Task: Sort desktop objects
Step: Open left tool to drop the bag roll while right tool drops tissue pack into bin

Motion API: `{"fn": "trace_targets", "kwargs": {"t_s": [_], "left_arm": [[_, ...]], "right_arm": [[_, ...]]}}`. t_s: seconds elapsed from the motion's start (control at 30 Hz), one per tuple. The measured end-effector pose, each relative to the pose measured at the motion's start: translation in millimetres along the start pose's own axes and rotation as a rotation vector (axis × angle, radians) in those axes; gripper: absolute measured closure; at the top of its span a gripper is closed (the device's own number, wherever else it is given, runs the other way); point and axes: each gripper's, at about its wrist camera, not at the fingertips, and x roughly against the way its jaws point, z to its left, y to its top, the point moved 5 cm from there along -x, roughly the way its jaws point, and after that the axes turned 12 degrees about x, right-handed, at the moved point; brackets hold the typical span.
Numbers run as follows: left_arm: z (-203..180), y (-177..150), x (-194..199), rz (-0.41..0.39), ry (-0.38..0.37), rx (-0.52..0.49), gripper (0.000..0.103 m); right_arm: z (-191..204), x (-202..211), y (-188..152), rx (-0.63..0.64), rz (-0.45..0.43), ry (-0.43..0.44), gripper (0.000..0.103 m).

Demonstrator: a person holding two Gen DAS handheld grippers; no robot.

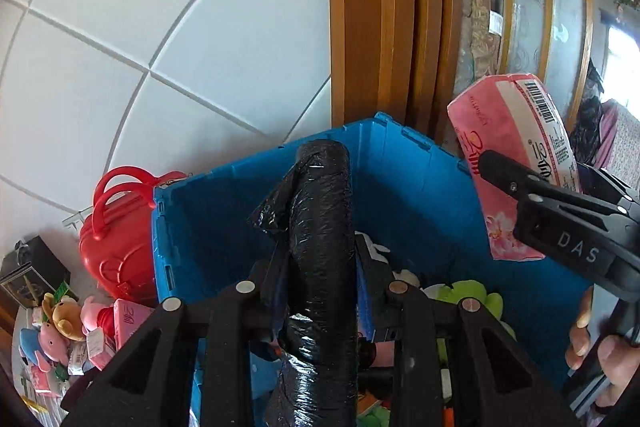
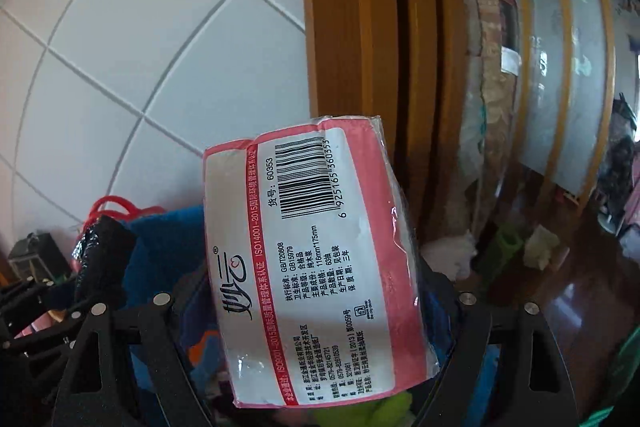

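Left claw [image 1: 320,291] pinches a roll of black bin bags [image 1: 320,267] upright above the blue crate [image 1: 420,187]; right claw [image 2: 320,307] pinches a pink tissue pack [image 2: 316,259] over the crate's right rim. The slick wrap could slip and fall outside. White tiled wall [image 1: 140,27], wooden door frame [image 1: 380,27], plush toys [image 1: 60,323] at the desk's left edge

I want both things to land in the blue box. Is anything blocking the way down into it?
Nothing visible does. The left gripper holds the black bag roll over the open blue bin, and the right gripper holds the pink tissue pack just beside it. Below are only soft toys already lying in the bin.
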Motion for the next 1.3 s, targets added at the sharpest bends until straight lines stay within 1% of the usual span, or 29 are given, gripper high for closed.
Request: {"fn": "trace_targets", "kwargs": {"t_s": [0.1,0.17,0.27,0.37,0.43,0.53,0.57,0.63,0.7,0.73,0.83,1.0,1.17,1.3], "left_arm": [[-4,-3,-19,0.028,0.030,-0.028,0.075],[-4,-5,-30,0.040,0.046,-0.033,0.075],[-2,-5,-41,0.054,0.055,-0.036,0.075],[-2,-7,-48,0.057,0.053,-0.030,0.075],[0,-8,-51,0.061,0.052,-0.032,0.075],[-1,-4,-52,0.050,0.049,-0.034,0.074],[-1,-3,-50,0.038,0.052,-0.036,0.074],[-2,1,-45,0.005,0.057,-0.038,0.067],[-1,5,-40,-0.026,0.061,-0.033,0.049],[-1,7,-38,-0.036,0.060,-0.031,0.047],[-1,11,-34,-0.051,0.063,-0.031,0.045],[3,13,-27,-0.061,0.066,-0.021,0.045],[13,13,-13,-0.063,0.065,0.003,0.045],[28,13,10,-0.078,0.068,0.027,0.045]], "right_arm": [[3,-24,-17,0.003,0.038,0.000,0.018],[4,-37,-21,0.040,0.083,-0.009,0.018],[3,-37,-17,0.075,0.072,-0.030,0.018],[3,-36,-16,0.080,0.056,-0.031,0.018],[1,-40,-17,0.085,0.056,-0.047,0.018],[-4,-45,-14,0.095,0.036,-0.073,0.017],[-8,-47,-12,0.096,0.026,-0.084,0.016],[-10,-46,-10,0.094,0.016,-0.099,0.014],[-11,-50,-9,0.093,0.029,-0.106,0.013],[-11,-51,-9,0.095,0.031,-0.105,0.012],[-8,-49,-6,0.117,0.013,-0.122,0.005],[-4,-50,-4,0.138,0.014,-0.127,0.000],[-1,-47,-2,0.142,0.005,-0.118,0.000],[2,-40,-4,0.132,0.004,-0.092,0.000]]}}
